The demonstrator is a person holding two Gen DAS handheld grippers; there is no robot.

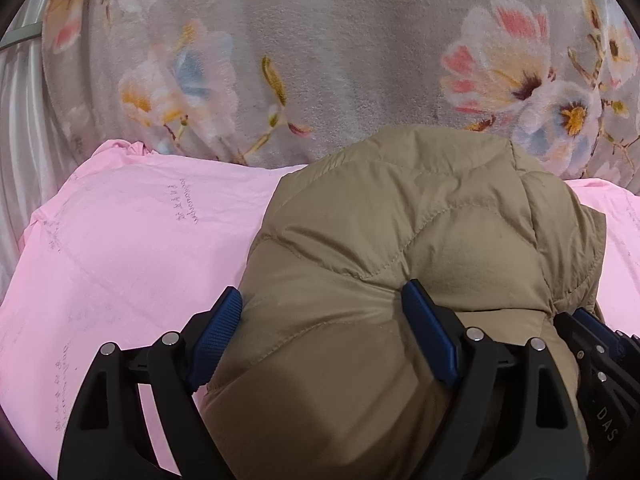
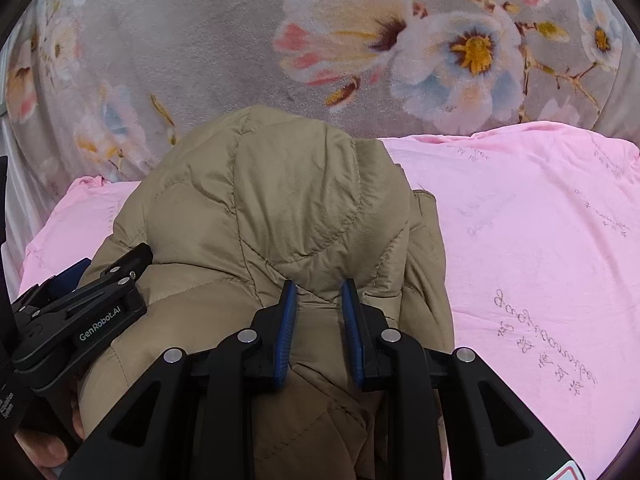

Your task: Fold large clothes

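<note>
Tan quilted jacket (image 1: 404, 240) lies bunched on a pink sheet (image 1: 132, 240), folded over into a puffy mound, stitched panels up. Left gripper (image 1: 324, 320) jaws stand wide, a thick fold of the jacket filling the gap between them; both blue pads (image 1: 218, 332) press into the padding, so it grips the jacket. Right gripper (image 2: 318, 320) jaws are set narrow, pinching a ridge of jacket fabric between the blue pads (image 2: 286, 328); creases radiate from the pinch. In the right wrist view the left gripper (image 2: 80, 300) shows at the left edge, lying against the same jacket (image 2: 280, 200), just beside the right one. Part of a hand (image 2: 44, 444) shows at the bottom left corner.

Surface: pink sheet (image 2: 540, 240) with faint printed script, lightly wrinkled, runs both sides of the jacket. Behind it a grey plush blanket with large pink, white and blue flowers (image 2: 400, 32) fills the background. Pale pleated fabric (image 1: 20, 128) at far left edge, can't tell what.
</note>
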